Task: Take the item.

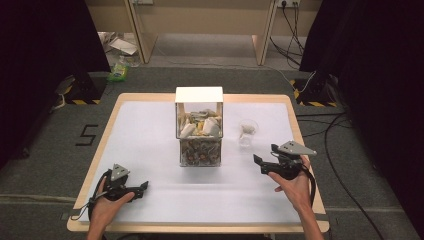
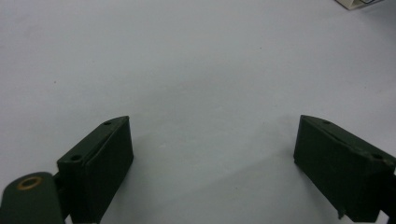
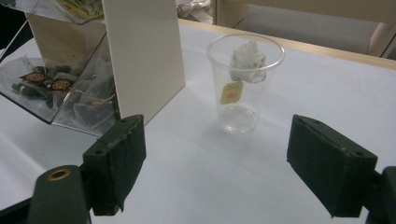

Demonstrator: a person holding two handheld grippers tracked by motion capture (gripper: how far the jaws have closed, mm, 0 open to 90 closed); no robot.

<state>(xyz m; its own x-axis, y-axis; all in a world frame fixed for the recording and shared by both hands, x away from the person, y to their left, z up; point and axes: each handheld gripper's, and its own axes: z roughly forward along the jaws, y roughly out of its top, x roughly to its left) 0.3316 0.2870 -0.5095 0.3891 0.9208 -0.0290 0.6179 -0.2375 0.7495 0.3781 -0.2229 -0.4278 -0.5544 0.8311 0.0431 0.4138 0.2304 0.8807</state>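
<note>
Clear glossy plastic cup [image 3: 243,84]; matt white tabletop [image 1: 150,145], wood rim; matt black tongs [image 3: 215,168].

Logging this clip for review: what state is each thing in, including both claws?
Left claw: open, holding nothing, low over the table.
Right claw: open, holding nothing, pointed toward the cup.
Clear plastic cup: upright, one tea bag inside, tag hanging.
Tea bag dispenser: upright, stocked with bags in both compartments.
</note>
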